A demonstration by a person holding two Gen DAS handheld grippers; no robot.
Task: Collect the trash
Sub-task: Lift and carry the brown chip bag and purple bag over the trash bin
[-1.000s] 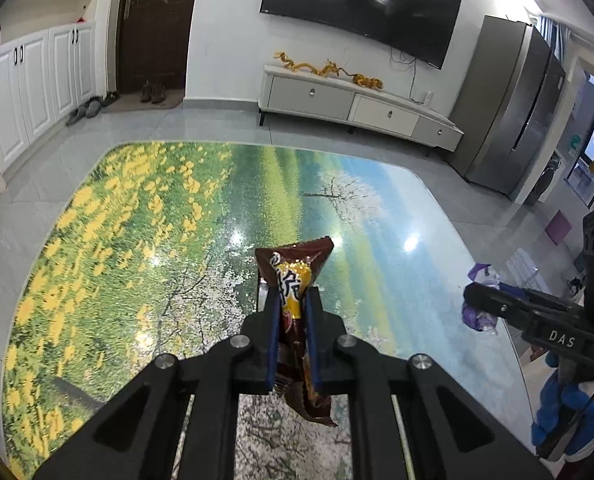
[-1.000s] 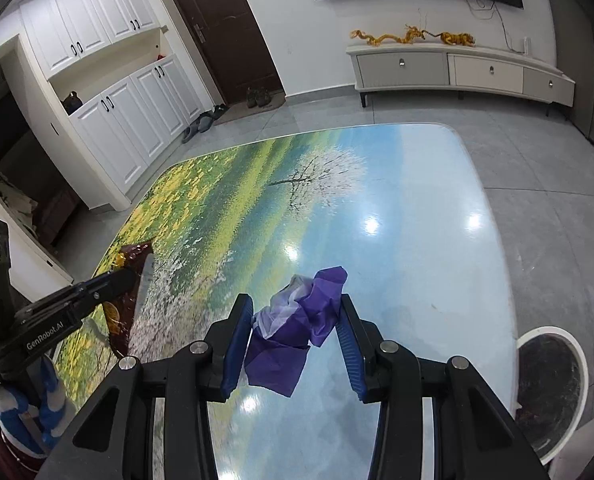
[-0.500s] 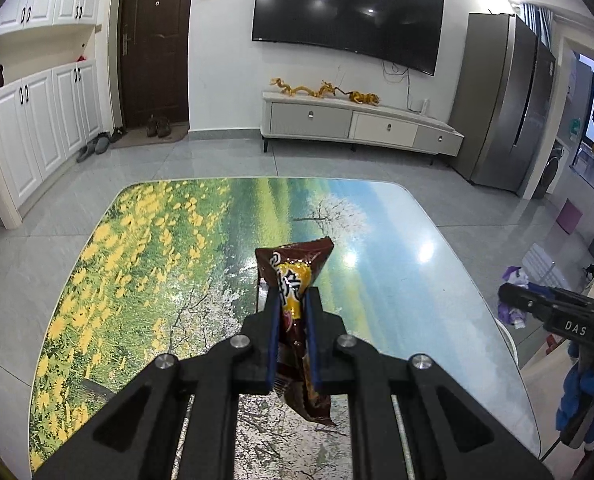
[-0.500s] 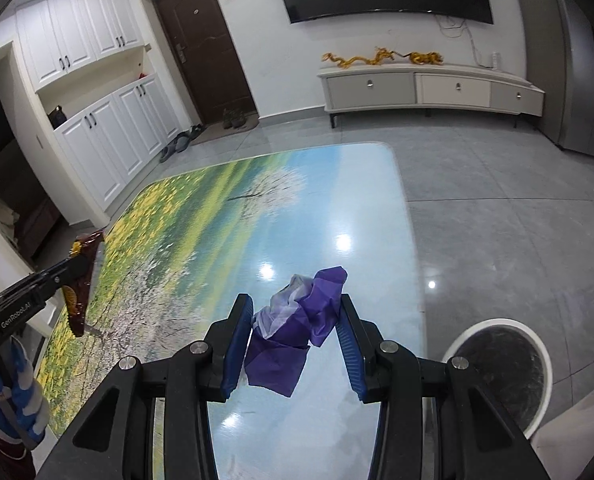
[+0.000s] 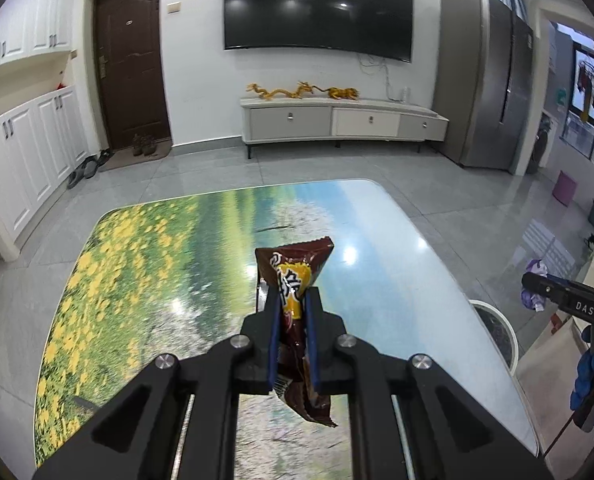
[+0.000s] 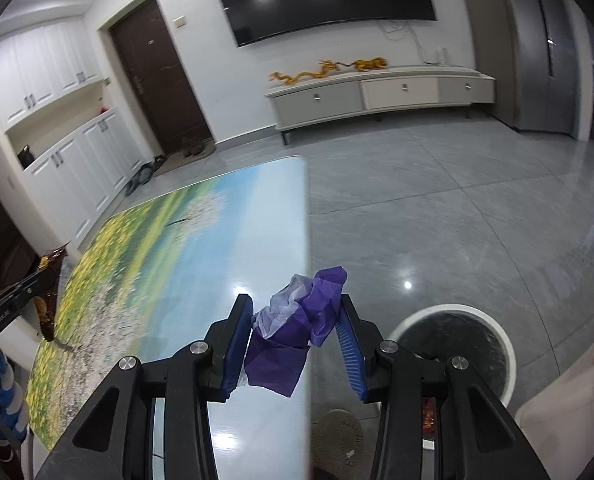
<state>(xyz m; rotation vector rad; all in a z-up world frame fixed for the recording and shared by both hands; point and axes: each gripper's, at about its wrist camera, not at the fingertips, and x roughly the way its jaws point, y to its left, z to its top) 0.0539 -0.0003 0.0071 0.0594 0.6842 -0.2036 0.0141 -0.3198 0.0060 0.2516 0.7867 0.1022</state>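
Note:
My left gripper (image 5: 292, 300) is shut on a brown and yellow snack wrapper (image 5: 293, 280), held above the glossy landscape-print table (image 5: 137, 280). The wrapper's top sticks up past the fingertips and its tail hangs below the jaws. My right gripper (image 6: 297, 312) is shut on a crumpled purple and white plastic scrap (image 6: 301, 320), hanging over the table's right edge. A round white-rimmed trash bin (image 6: 457, 344) with a dark liner stands on the floor just right of that gripper. The bin (image 5: 493, 324) also peeks past the table edge in the left wrist view.
A grey tiled floor (image 6: 437, 208) spreads beyond the table. At the back wall stand a low TV cabinet (image 5: 341, 122), a dark door (image 5: 131, 68) and white cupboards (image 5: 21, 152). A grey refrigerator (image 5: 485, 80) is at the right. A cream-coloured object (image 6: 569, 412) sits beside the bin.
Both grippers have drawn back and swung to the right, each keeping its piece of trash. The right gripper has passed from over the table to its right edge, closer to the bin.

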